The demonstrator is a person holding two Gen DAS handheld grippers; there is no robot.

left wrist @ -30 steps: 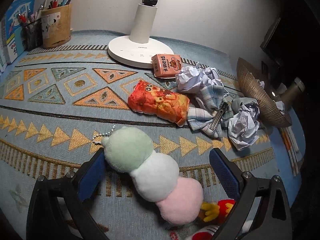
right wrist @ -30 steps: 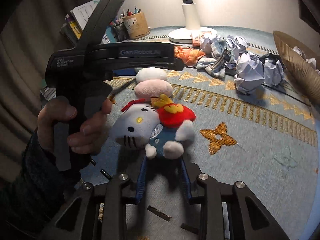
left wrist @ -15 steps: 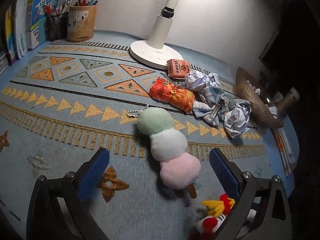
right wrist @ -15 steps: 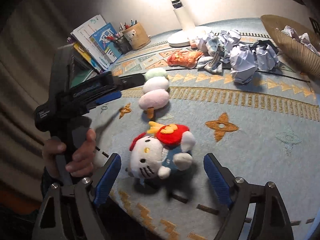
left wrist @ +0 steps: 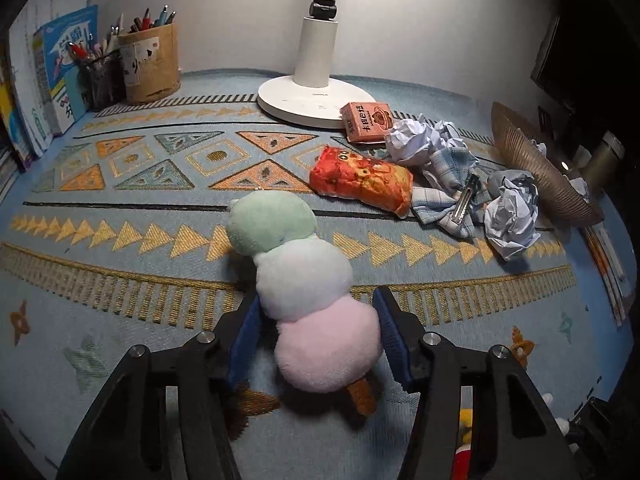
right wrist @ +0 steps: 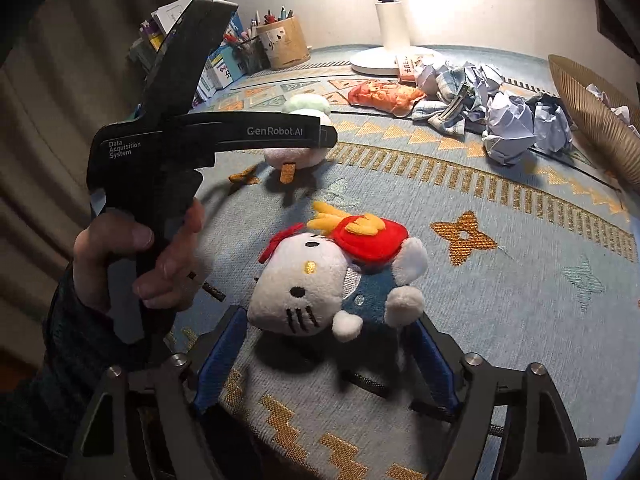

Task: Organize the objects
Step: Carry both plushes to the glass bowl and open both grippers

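A lamp-lit desk under a blue patterned cloth (left wrist: pixel 120 240) is shown, with crumpled paper (left wrist: pixel 512 216), a checked cloth and an orange snack packet (left wrist: pixel 360 180) heaped at centre right of the left wrist view. A second ago the left gripper (left wrist: pixel 316 340) stood wide around the three-ball dango plush (left wrist: pixel 304 280); now its jaws are closing on the pink ball at lower centre, the blue pads just beside it, with firm contact not yet evident. The right gripper (right wrist: pixel 324 356), shut a second ago, is seen part open and narrowing again around the Hello Kitty plush (right wrist: pixel 332 284) at lower centre of its view. Both soft toys appear about to be picked up for sorting. The person's hand (right wrist: pixel 136 264) is seen at left.
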